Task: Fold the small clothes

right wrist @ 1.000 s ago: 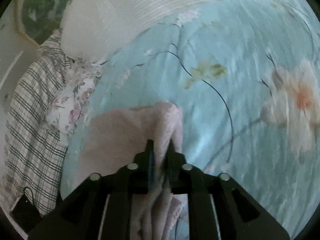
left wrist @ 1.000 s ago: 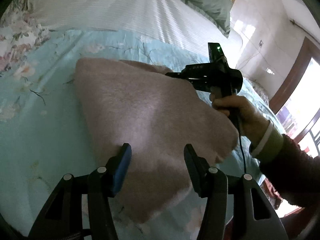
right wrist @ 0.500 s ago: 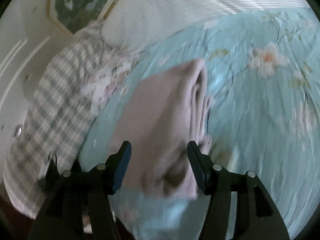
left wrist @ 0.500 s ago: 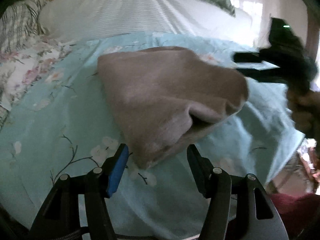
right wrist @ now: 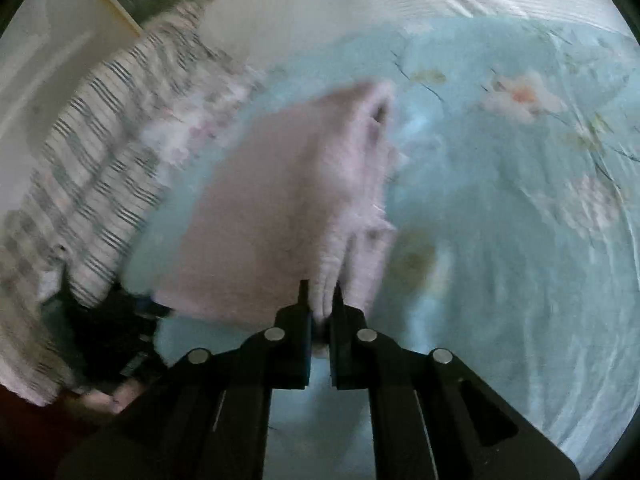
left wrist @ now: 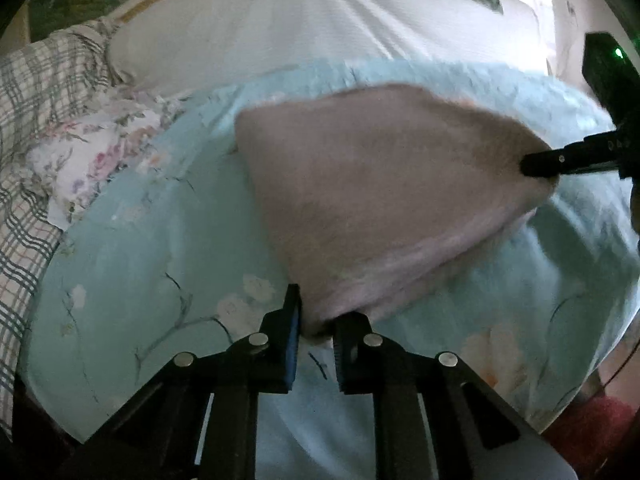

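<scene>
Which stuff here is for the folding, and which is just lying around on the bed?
For the folding: pink fuzzy garment; left gripper and right gripper, both pinching it.

Just lying about: blue floral bedspread, plaid cloth, white striped bedding.

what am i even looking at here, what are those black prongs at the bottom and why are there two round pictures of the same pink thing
The black prongs are two-finger grippers, hand tools that a person holds, one in each hand. There is no robot arm. Each gripper carries a fisheye camera that looks forward along its fingers, which is why both pictures are round and bent.

One picture comes from the left gripper, the other from the right gripper. The right gripper also shows at the edge of the left view.

The pink thing is a folded fleecy cloth that lies on a light blue flowered bedspread. Behind it are a white striped cover and a checked blanket.

Both grippers have just closed, and each pinches a different corner of the cloth.
</scene>
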`<state>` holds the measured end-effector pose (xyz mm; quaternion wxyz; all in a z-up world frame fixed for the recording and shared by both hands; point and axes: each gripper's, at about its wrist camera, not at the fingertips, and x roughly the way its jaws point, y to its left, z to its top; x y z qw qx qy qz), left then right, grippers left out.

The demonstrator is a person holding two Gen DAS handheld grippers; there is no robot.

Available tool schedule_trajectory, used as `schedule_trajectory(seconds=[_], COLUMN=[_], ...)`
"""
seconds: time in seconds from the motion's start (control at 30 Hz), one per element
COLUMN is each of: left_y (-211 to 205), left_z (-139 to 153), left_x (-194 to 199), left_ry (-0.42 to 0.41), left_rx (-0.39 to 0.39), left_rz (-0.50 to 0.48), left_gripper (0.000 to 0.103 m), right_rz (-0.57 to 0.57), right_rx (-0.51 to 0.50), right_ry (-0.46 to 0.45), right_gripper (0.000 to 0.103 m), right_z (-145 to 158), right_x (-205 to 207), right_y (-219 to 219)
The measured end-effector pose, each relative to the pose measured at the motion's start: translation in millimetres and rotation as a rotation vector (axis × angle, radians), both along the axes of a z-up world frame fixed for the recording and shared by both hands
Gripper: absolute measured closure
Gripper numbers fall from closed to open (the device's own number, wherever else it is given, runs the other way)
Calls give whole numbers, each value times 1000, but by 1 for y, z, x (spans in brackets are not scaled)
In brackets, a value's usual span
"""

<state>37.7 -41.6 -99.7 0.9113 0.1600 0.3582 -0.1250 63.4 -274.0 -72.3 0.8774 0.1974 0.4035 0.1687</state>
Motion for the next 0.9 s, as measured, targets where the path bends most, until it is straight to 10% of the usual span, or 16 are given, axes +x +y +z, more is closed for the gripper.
schedule_trajectory(seconds=[0.07, 0.2, 0.53, 0.67, 0.77, 0.9], left_y=[-3, 14, 25, 14, 15, 16], left_z=[-6, 5, 71, 39, 3, -2], left_x=[-1, -5, 5, 32, 41, 37], left_ry=[8, 47, 23, 143, 232, 214], left_rx=[28, -20, -387, -397, -365, -399], left_rz=[-11, -56, -230, -225, -195, -168], left_gripper=[90, 85, 84, 83, 85, 86], right_rz=[0, -57, -22, -38, -86, -114], right_rx=[7, 3, 65, -64, -125, -77], right_ry=[54, 54, -164, -62, 18, 33], right_gripper=[94, 60, 61, 67, 95, 101], right_z=[-15, -5, 61, 33, 1, -6], right_x=[4, -4, 0, 26, 33, 34], right_y=[-1, -8, 24, 50, 43, 31])
